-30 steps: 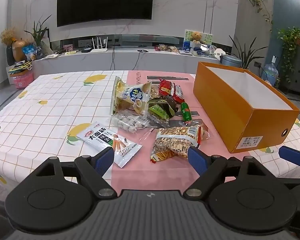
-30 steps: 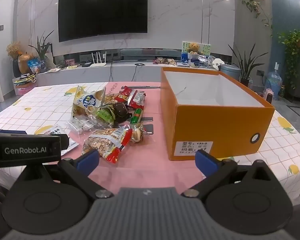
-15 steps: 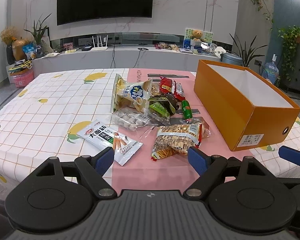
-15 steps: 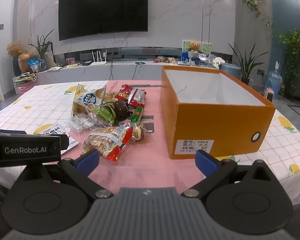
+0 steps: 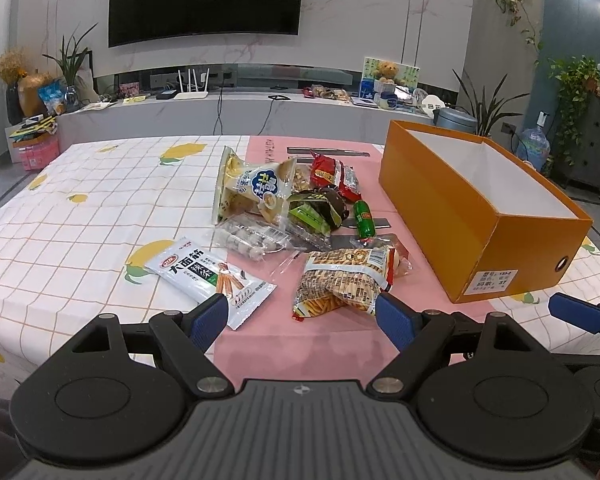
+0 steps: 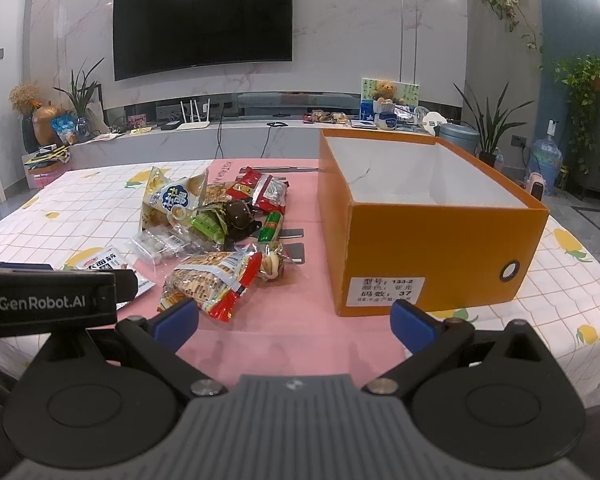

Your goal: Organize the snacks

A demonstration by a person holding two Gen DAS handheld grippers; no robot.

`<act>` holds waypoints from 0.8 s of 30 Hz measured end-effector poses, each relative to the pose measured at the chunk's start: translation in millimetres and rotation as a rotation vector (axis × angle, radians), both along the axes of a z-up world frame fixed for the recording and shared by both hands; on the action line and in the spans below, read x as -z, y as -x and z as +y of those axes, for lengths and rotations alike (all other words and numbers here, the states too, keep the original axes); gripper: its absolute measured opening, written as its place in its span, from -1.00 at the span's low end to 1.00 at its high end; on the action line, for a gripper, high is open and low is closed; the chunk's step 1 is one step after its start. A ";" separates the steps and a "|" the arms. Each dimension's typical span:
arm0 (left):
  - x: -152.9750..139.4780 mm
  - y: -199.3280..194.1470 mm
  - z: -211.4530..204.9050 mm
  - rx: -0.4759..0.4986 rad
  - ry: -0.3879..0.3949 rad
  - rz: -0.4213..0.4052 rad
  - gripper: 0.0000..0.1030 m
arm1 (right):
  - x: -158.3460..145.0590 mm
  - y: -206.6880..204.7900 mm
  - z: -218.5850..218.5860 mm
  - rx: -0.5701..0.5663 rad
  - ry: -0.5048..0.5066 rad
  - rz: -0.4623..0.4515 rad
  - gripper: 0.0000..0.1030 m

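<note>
Hovering above the near edge of the table [image 5: 60,208], we are holding both tongs spread wide with nothing between them. Our left tongs [image 5: 302,318] are facing the snack pile [image 5: 296,216], with the white breadstick packet [image 5: 210,274] lying just ahead of the left blue fingertip [image 5: 208,316] and the checkered cracker bag [image 5: 346,280] just ahead of the other. Our right tongs [image 6: 296,322] are facing the pink runner [image 6: 284,336] between the cracker bag [image 6: 216,278] and the orange box [image 6: 432,256]. That box is standing open and upright to the right of the pile, apart from it, showing only its white inside. The green sausage stick [image 5: 363,218] is lying between pile and box, and the red packet [image 5: 334,174] is resting at the pile's far side.
</note>
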State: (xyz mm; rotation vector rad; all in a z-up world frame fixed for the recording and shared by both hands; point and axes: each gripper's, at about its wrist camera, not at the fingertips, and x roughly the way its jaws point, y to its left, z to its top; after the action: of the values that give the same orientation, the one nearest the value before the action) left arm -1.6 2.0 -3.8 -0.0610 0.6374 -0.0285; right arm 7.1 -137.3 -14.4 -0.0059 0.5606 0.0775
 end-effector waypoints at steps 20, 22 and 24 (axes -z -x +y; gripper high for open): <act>1.2 0.0 0.5 -0.001 -0.002 0.003 0.90 | 1.0 1.4 1.2 0.000 0.008 0.000 0.93; 1.5 0.0 0.7 -0.001 -0.002 0.003 0.90 | 1.0 1.4 1.1 0.000 0.008 0.000 0.93; 1.5 0.0 0.5 -0.001 -0.004 0.002 0.90 | 1.0 1.6 1.1 0.000 0.007 0.000 0.93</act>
State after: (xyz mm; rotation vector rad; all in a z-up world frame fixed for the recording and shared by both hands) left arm -1.6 2.5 -5.3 -0.0574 0.6390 -0.0259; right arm 5.5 -136.2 -15.4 -0.0126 0.5606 0.0753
